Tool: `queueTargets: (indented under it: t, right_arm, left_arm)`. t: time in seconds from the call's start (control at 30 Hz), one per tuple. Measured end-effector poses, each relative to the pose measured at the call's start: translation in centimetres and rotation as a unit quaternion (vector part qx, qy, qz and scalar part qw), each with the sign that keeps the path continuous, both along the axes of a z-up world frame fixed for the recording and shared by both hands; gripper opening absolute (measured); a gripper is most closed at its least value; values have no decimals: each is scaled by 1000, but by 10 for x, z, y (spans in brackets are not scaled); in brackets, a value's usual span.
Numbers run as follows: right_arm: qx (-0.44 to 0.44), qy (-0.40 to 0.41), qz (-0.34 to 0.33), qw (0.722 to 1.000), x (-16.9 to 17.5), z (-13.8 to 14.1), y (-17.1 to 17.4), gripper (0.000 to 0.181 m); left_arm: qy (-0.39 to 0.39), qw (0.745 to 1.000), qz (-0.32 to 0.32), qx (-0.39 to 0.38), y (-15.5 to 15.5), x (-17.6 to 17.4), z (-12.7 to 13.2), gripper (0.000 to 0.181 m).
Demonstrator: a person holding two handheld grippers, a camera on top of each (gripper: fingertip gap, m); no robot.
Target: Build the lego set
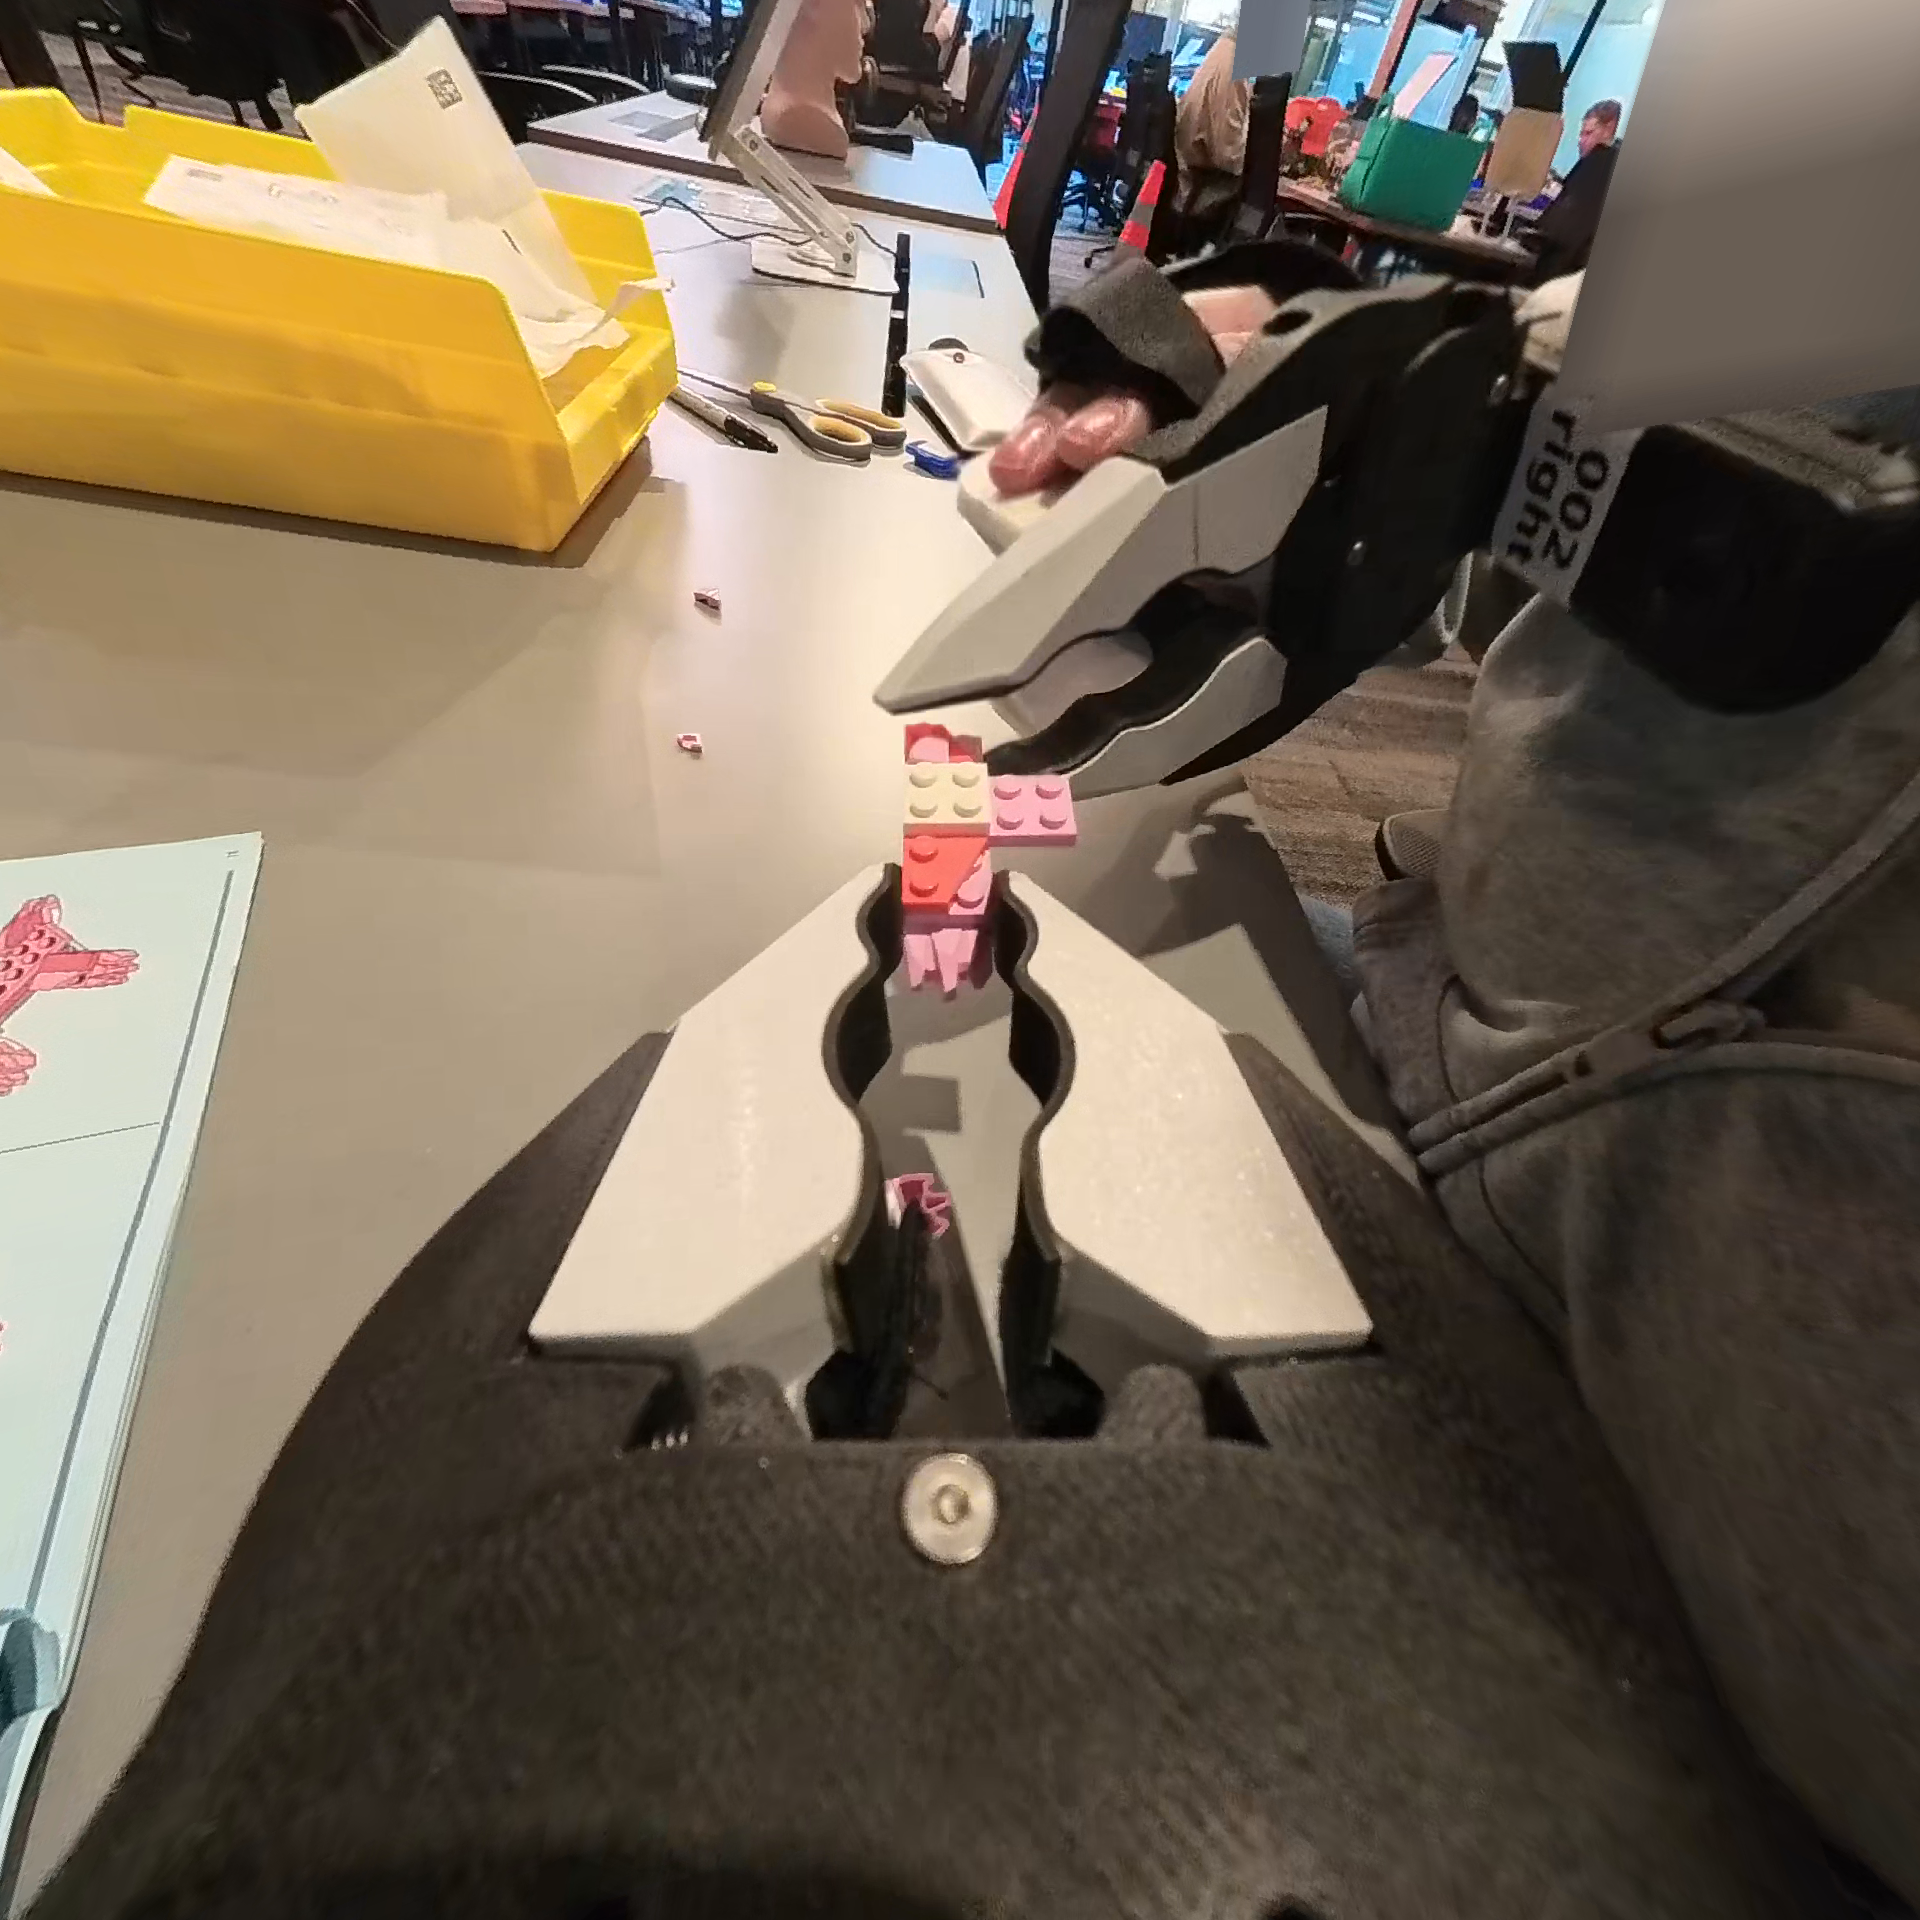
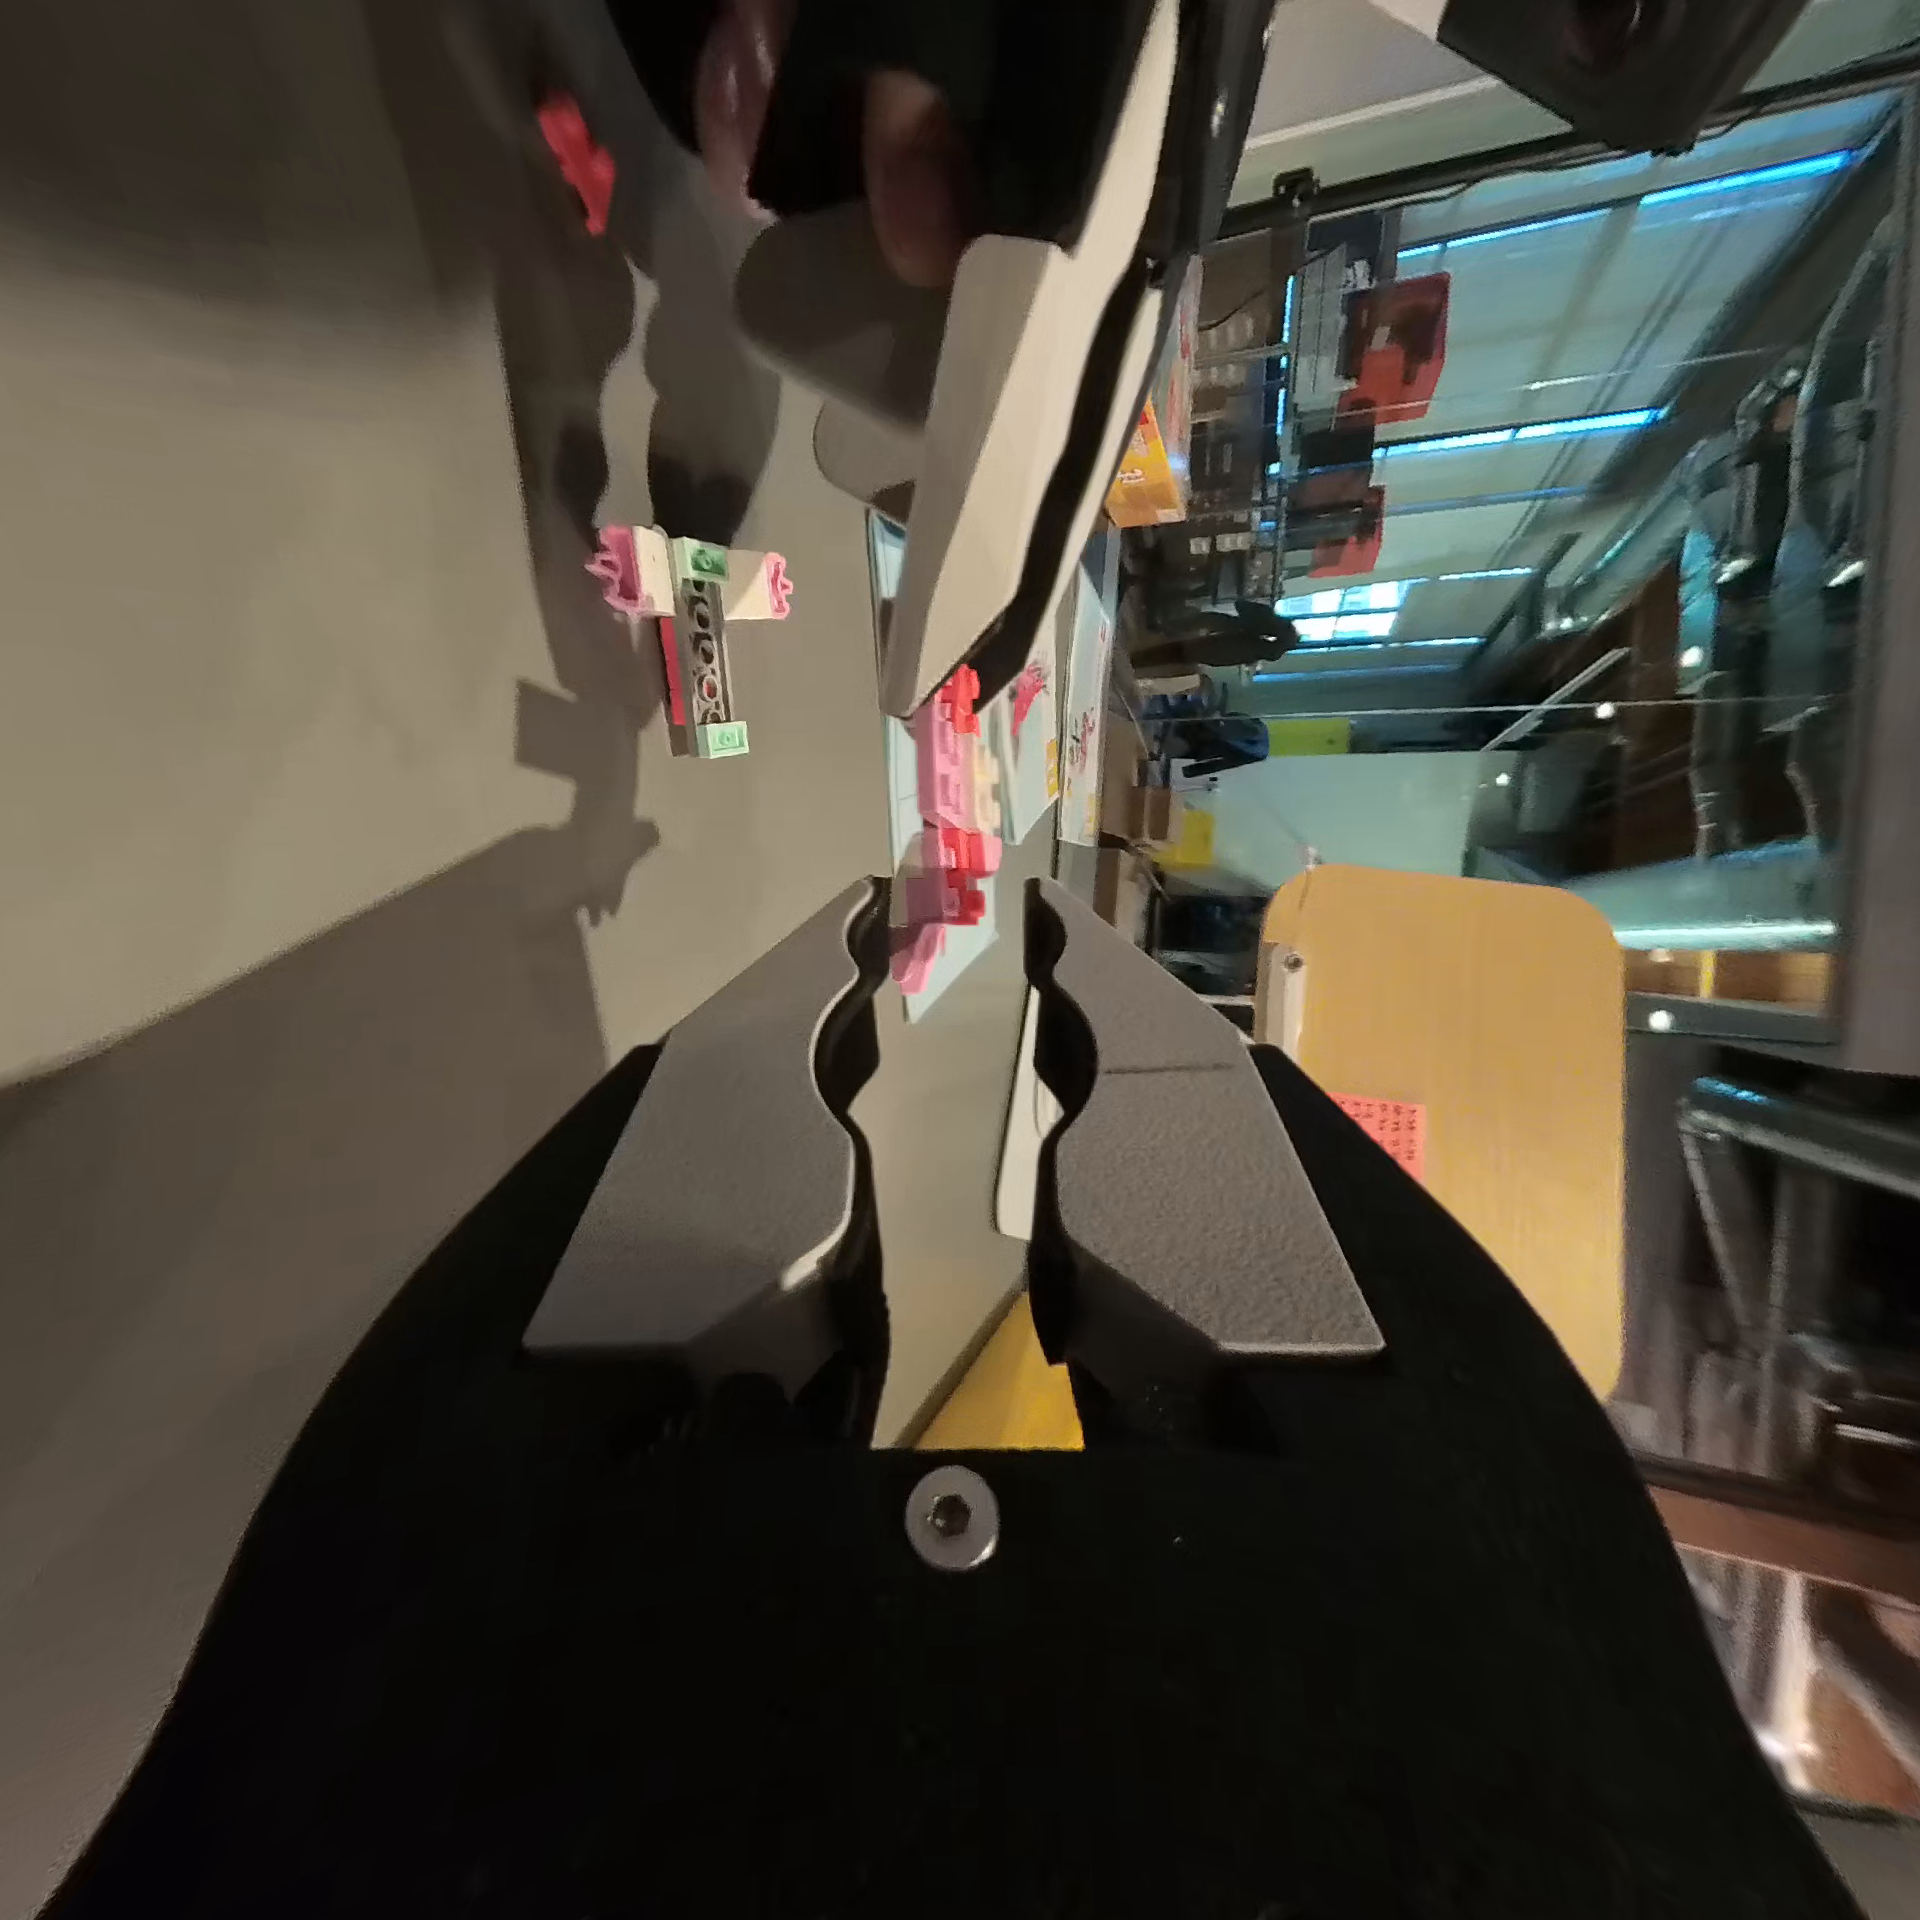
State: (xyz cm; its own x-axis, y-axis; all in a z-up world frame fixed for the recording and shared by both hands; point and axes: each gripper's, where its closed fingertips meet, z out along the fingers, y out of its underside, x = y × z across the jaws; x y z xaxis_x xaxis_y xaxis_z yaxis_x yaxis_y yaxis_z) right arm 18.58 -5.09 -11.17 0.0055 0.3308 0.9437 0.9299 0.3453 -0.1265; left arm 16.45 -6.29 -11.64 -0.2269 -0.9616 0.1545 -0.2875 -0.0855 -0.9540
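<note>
Careful: your left hand-held gripper is clamped on the pink lego assembly above the desk, while your right hand-held gripper, jaws apart around its far end, may pry plates loose if it twists.

right claw parted around pink lego assembly; left claw holds it.

An open-plan office or lab workspace is showing here: rows of grey desks and office chairs are stretching into the background, people are sitting at a far desk, and a yellow parts bin is resting at the near desk's far-left corner.
</note>
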Motion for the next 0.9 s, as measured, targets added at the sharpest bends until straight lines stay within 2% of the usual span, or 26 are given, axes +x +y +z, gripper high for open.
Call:
queueTargets:
  t: [0.47,0.9]
  right_arm:
    - [28,-29,9,999,-8,-3,1,18]
    - [4,-2,-3,1000,-8,-4,2,13]
  left_arm:
    - [6,1000,4,-5,2,0,0,16]
    - [16,1000,-1,-15,0,2,-4,17]
